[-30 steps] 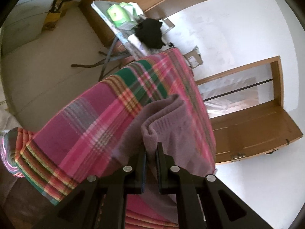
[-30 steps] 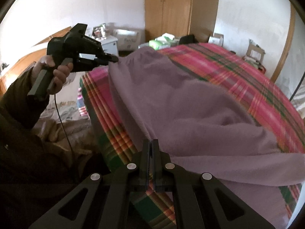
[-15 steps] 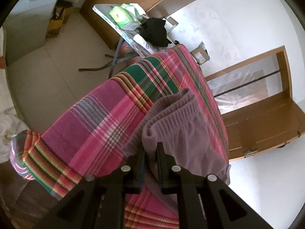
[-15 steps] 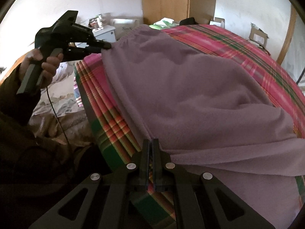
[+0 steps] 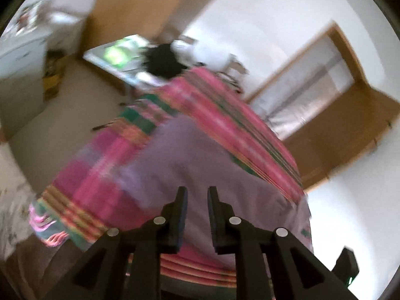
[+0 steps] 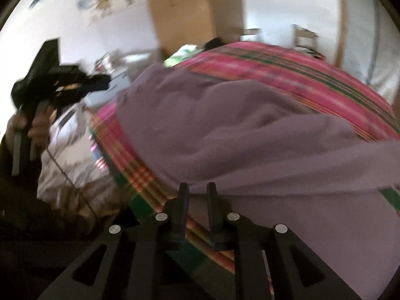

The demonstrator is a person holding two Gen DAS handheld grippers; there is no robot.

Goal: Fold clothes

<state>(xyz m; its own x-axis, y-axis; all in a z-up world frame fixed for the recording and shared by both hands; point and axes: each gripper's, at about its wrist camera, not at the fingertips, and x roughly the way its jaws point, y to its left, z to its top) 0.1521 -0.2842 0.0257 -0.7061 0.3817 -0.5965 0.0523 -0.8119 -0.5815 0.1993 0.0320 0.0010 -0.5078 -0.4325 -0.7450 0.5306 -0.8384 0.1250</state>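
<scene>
A purple garment (image 5: 200,155) lies spread flat on the pink plaid bedcover (image 5: 100,175), and both views are blurred by motion. My left gripper (image 5: 197,192) hovers above the garment's near part, its jaws opening with no cloth pinched between them. In the right wrist view the same garment (image 6: 225,125) covers the plaid cover (image 6: 275,60). My right gripper (image 6: 197,187) sits at the garment's near edge, its jaws opening, pads clear of the cloth. The left gripper (image 6: 103,80) also shows there, up off the bed's left corner in a hand (image 6: 37,125).
Beyond the bed stands a small table (image 5: 120,55) with green items and a black cloth (image 5: 162,60). A wooden wardrobe (image 5: 140,7), white drawers (image 5: 25,50) and a wooden door (image 5: 350,130) ring the room. Pale bedding (image 6: 70,170) lies left of the bed.
Both grippers have let go of the purple garment and their jaws have parted. The left gripper has lifted up and away, and the garment's corner now lies flat on the bed.
</scene>
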